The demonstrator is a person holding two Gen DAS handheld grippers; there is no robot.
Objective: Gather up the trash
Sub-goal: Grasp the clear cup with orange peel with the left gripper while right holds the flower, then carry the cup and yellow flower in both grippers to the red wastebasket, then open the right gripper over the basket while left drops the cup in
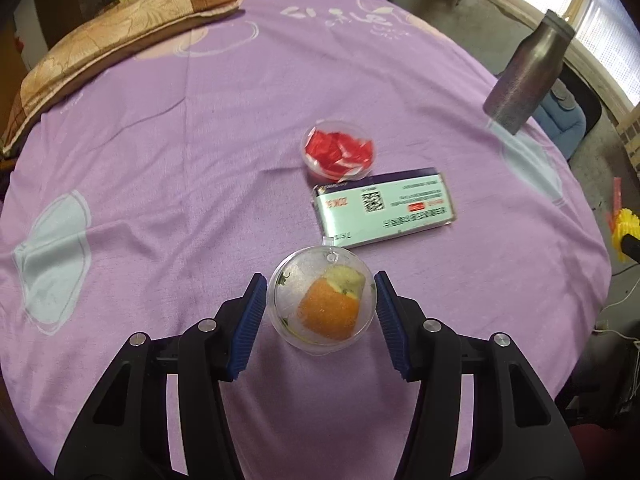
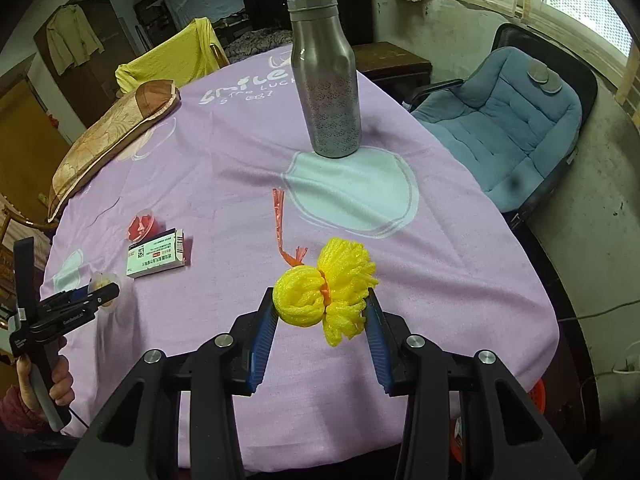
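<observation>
A: What does the left gripper have?

B: A clear plastic ball with a piece of orange peel inside sits between its blue pads. The far pad touches the ball's side; on the other side a thin gap shows, so whether it is truly clamped cannot be told.

A: And the right gripper?

B: Its jaws are closed on a yellow foam net, tied in the middle with an orange strip. The net is held above the purple cloth covering the table.

A: What else lies on that cloth?

B: In the left wrist view, a small clear cup holding red wrappers stands just beyond a flat cardboard box printed with a code. The box lies just past the ball. A grey metal bottle stands upright farther off, on a pale patch of the pattern, well apart from the rest.

A: Anything at the edges?

B: A brown patterned cushion rests on the far left of the table. A chair with a blue pad stands beside the table on the right. In the right wrist view a hand holds the left gripper's handle at the lower left.
</observation>
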